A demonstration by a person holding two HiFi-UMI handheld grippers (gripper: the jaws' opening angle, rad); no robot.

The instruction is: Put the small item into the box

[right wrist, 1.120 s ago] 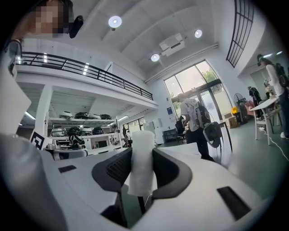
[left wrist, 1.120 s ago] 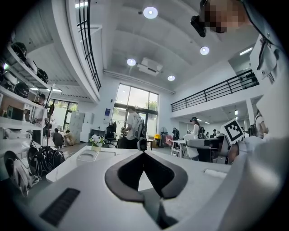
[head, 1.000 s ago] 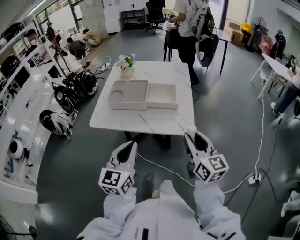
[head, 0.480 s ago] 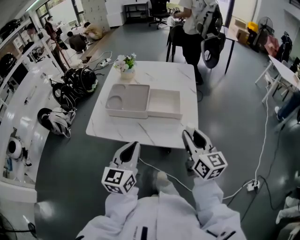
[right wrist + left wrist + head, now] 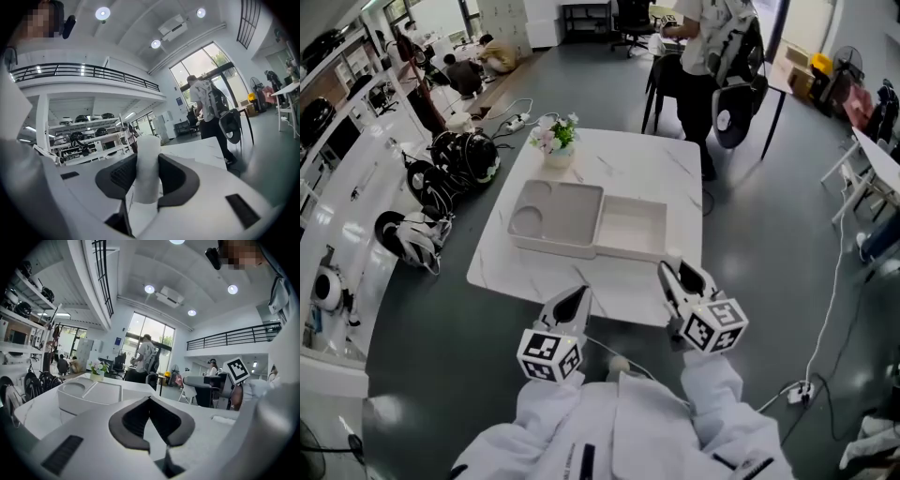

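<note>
The small item is a white cylinder (image 5: pixel 147 168), standing upright between the pads of my right gripper (image 5: pixel 149 176), which is shut on it. In the head view that gripper (image 5: pixel 678 274) hovers over the near right edge of the white marble table (image 5: pixel 581 277), with the item (image 5: pixel 674 258) poking up from its tip. The beige box (image 5: pixel 628 251) lies open at mid table, and its lid part with a round recess (image 5: pixel 553 216) joins it on the left. My left gripper (image 5: pixel 577 300) hangs at the table's near edge, its tips together and nothing in them (image 5: pixel 149 401). From it the box (image 5: pixel 89 397) is ahead to the left.
A small vase of flowers (image 5: pixel 555 141) stands at the table's far left corner. Behind the table a person (image 5: pixel 712 47) stands beside a black chair. Helmets (image 5: pixel 459 155) lie on the floor to the left, next to a white shelf. A cable (image 5: pixel 825 309) runs across the floor on the right.
Both grippers have come forward from over the floor to the table's near edge, and the right one still carries the white cylinder. The table and box now sit closer in the head view.
</note>
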